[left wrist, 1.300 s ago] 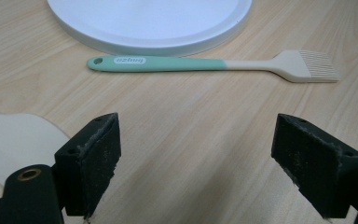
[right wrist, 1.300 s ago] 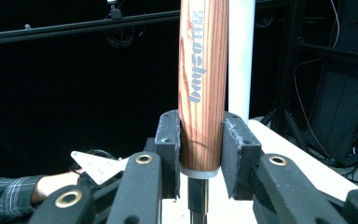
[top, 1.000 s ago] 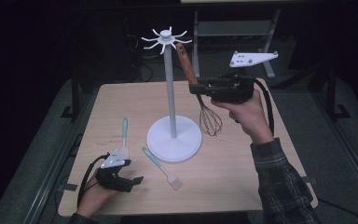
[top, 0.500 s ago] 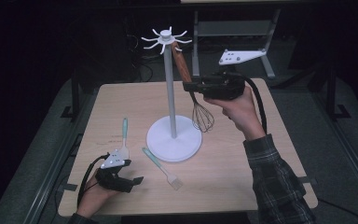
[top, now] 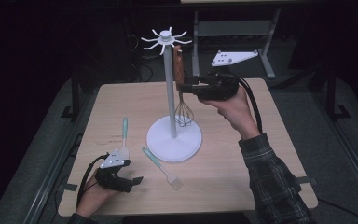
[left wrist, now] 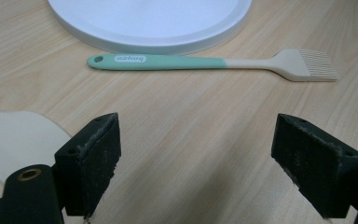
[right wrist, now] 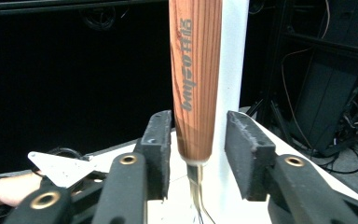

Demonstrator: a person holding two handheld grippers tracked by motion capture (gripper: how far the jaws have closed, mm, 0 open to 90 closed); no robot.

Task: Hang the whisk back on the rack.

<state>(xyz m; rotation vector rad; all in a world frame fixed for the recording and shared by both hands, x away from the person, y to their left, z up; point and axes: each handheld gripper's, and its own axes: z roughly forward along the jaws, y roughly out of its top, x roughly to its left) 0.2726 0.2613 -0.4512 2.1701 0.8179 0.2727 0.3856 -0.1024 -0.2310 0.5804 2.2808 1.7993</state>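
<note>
A whisk with a wooden handle (top: pixel 179 65) (right wrist: pixel 196 84) hangs upright from a hook at the top of the white stand (top: pixel 169 93), its wires just above the round base. My right gripper (top: pixel 182 87) (right wrist: pixel 198 154) is level beside the pole, its jaws on either side of the handle's lower end. They have just been opening, and a gap shows on each side of the handle. My left gripper (top: pixel 135 181) (left wrist: pixel 196 168) rests open on the table, with nothing between its fingers. It faces a teal-handled brush (top: pixel 163 165) (left wrist: pixel 214 63).
A pale spatula with a teal handle (top: pixel 123 140) (left wrist: pixel 14 135) lies just left of my left gripper. The stand's wide white base (top: pixel 174 140) (left wrist: pixel 149 23) sits mid-table. Dark frames and cables stand behind the table's far edge.
My right gripper carried the whisk left to the stand's pole, where it went from tilted to hanging upright. The jaws then came off the handle. My left gripper stayed put.
</note>
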